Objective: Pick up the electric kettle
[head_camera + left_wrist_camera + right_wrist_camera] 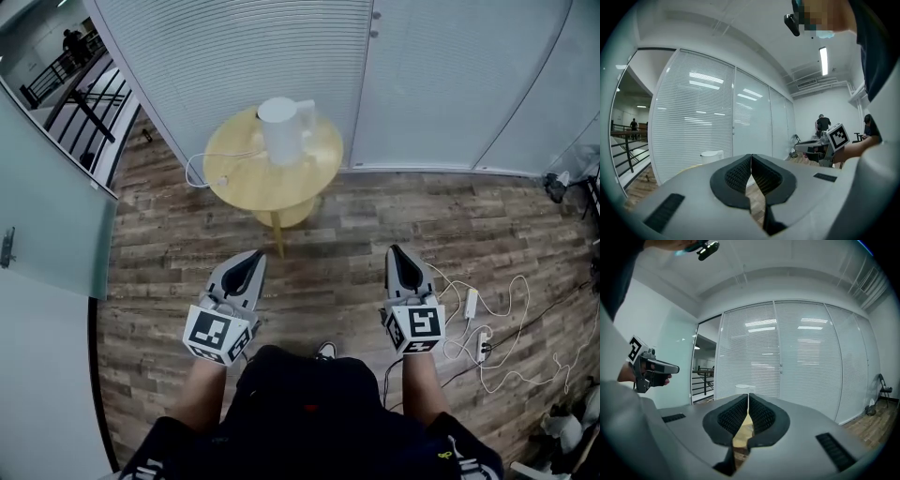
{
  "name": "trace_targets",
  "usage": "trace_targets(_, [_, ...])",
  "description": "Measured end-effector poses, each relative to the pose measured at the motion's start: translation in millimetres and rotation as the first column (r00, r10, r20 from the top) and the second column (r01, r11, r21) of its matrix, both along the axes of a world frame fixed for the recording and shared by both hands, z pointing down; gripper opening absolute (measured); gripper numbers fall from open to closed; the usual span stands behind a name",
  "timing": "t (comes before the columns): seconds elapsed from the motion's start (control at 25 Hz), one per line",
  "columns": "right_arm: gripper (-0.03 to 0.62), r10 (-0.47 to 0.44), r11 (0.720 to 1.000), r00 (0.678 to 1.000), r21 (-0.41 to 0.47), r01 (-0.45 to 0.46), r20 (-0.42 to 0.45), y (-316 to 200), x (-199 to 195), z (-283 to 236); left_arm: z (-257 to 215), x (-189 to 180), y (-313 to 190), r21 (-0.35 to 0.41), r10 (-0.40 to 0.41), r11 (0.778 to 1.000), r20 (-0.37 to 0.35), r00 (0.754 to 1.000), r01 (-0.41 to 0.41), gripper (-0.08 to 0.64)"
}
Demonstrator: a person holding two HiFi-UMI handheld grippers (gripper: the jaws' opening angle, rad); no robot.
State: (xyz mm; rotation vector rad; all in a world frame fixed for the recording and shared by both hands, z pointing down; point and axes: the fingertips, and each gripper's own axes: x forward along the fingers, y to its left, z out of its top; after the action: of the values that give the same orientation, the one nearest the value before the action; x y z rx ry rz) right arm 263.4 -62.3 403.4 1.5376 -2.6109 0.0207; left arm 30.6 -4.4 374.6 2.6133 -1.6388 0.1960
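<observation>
We hold left gripper [252, 260] and right gripper [395, 253], fingers closed tight and empty on both, over wood floor [356, 234], white electric kettle [284, 129] upright on round desk [239, 178] ahead, well apart from both.

Only the top of the white cylindrical plastic electric kettle [711, 157] on the round pale wooden table [281, 183] shows past the left gripper [751, 156] and right gripper [748, 396]; their grey bodies hide the rest.

Held out side by side, the left tongs [253, 255] and right tongs [394, 251] are closed, empty, pointing ahead.
</observation>
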Motion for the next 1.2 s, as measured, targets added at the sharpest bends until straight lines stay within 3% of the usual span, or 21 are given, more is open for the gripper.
trace_targets(0.24, [0.026, -0.013, 1.0, 0.999, -0.012, 0.013, 0.031, -30.7, 12.1, 10.3, 5.2, 15.4, -24.9, -0.006, -0.012, 1.0, 0.021, 1.0, 0.012, 0.023])
trace_targets(0.64, [0.027, -0.008, 0.999, 1.0, -0.053, 0.009, 0.014, -100.2, -3.3, 34.0, 24.8, 1.0, -99.5, -0.032, -0.001, 0.999, 0.012, 1.0, 0.001, 0.023])
trace_targets(0.96, [0.028, 0.033, 0.996, 0.999, -0.081, -0.033, -0.005, -193.2, -36.8, 49.1, 32.2, -29.0, -207.0, -0.038, 0.04, 0.998, 0.016, 0.999, -0.04, 0.023])
trace_targets(1.2, [0.028, 0.028, 0.995, 0.999, -0.099, -0.03, -0.028, -265.5, -84.8, 52.1, 35.0, -76.1, -284.3, -0.048, 0.053, 0.997, -0.005, 0.999, -0.053, 0.023])
